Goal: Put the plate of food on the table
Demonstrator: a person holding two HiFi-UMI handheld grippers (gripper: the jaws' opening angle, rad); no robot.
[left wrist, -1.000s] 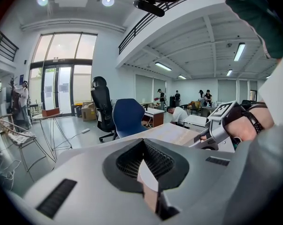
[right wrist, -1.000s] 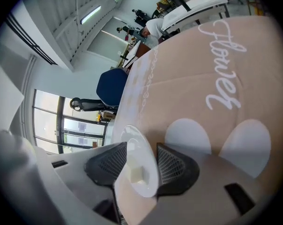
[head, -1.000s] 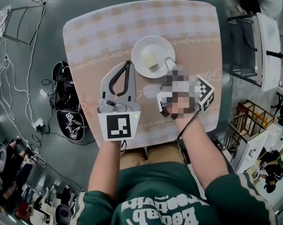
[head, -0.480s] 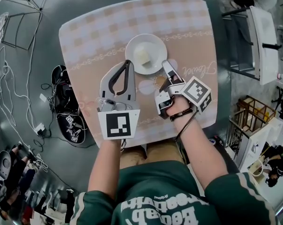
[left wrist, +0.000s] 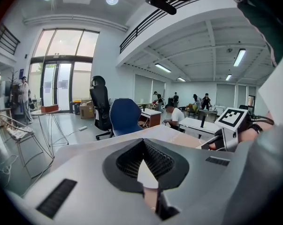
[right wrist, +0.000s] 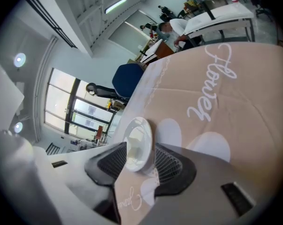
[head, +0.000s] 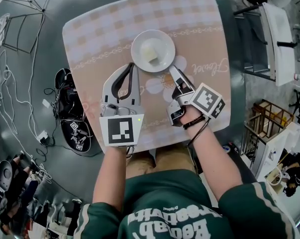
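Observation:
A white plate (head: 153, 51) with a pale piece of food (head: 150, 54) rests on the beige checked table (head: 199, 34), a bit beyond its middle. My right gripper (head: 173, 81) is open, just right of and nearer than the plate's rim, not touching it. In the right gripper view the plate (right wrist: 137, 144) shows beyond the spread jaws of that gripper (right wrist: 141, 164), with printed cloth between. My left gripper (head: 133, 67) lies shut and empty on the table, its tip just short of the plate's near-left rim. The left gripper view shows its jaws (left wrist: 143, 142) meeting at the tip.
Cables and dark gear (head: 70, 113) lie on the floor left of the table. White tables (head: 281, 34) and a wooden crate (head: 266, 121) stand to the right. A blue chair (left wrist: 125, 116) is at the table's far side. People sit further back in the room.
My right gripper has drawn back from the plate's rim toward me, and the plate stays on the table. The left gripper has barely moved.

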